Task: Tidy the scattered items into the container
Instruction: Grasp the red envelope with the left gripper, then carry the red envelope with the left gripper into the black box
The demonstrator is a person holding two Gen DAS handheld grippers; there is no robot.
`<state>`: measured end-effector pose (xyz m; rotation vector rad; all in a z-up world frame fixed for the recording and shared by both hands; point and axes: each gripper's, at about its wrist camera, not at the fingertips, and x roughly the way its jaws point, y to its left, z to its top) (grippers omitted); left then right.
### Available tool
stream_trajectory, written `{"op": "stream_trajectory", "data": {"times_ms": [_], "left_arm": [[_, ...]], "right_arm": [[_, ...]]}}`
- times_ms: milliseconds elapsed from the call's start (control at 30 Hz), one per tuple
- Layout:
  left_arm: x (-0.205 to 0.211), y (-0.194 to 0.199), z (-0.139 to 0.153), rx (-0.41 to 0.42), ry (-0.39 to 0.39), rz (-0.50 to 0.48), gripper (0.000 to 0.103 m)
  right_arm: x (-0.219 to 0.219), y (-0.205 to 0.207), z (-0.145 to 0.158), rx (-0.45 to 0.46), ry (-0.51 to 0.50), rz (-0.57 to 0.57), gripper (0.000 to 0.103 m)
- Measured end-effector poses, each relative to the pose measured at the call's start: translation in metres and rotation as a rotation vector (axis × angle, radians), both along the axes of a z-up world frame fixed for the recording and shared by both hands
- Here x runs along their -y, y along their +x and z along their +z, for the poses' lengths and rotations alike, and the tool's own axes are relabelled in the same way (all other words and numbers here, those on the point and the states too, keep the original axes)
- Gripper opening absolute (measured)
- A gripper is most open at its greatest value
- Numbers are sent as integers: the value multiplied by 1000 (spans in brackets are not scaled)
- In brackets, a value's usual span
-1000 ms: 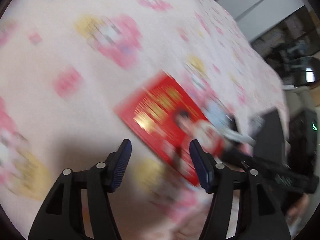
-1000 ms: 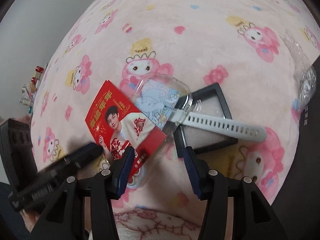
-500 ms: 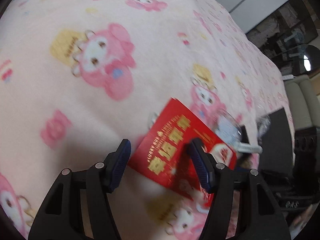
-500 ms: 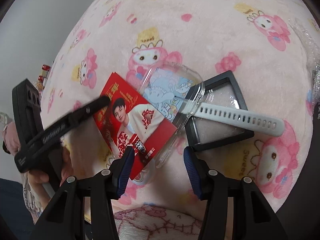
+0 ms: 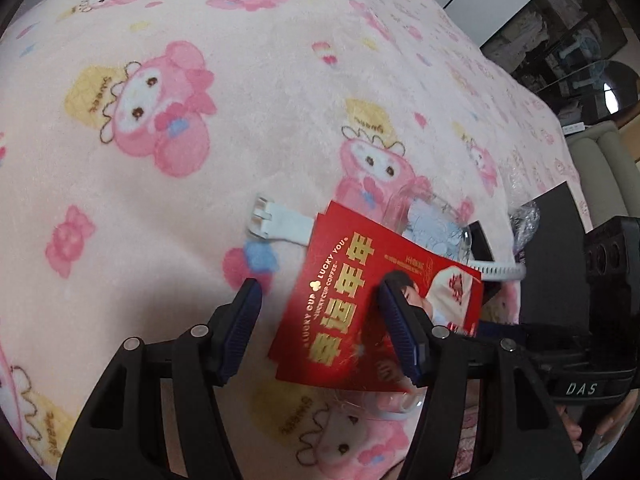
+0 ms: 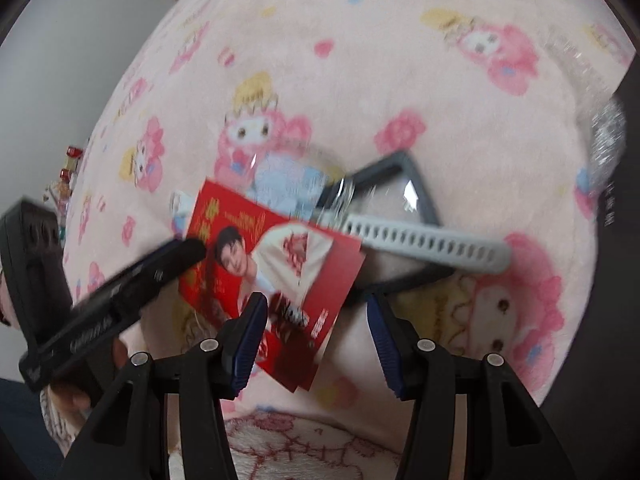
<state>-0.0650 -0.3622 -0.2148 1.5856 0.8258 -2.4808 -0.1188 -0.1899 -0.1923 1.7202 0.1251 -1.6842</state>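
2 wrist fisheyes, steeply downward, close, sharing red card [image 5: 372, 296] [image 6: 276, 276], right blurred

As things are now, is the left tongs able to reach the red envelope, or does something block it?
Probably yes. The left tongs stand open over the red envelope, which lies on top of the pile with nothing covering it. The right tongs hover close by, apparently without blocking.
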Motion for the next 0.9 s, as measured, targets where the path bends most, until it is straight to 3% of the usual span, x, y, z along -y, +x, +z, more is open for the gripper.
{"op": "stream_trajectory", "data": {"times_ms": [100, 167, 400, 667, 900], "left_arm": [[-6, 6, 3, -15, 40, -24, 62], [-12, 10, 5, -19, 67, -37, 61], [-29, 26, 30, -40, 65, -53, 61], [-57, 43, 85, -132, 51, -84, 61], [-107, 45, 126, -182, 38, -164, 61]], "right_arm": [[-2, 0, -15, 97, -24, -11, 48], [-6, -2, -12, 92, -45, -31, 48], [-12, 9, 17, -20, -65, -12, 45], [-34, 22, 62, -112, -109, -38, 45], [-83, 29, 108, -183, -158, -94, 45]]}}
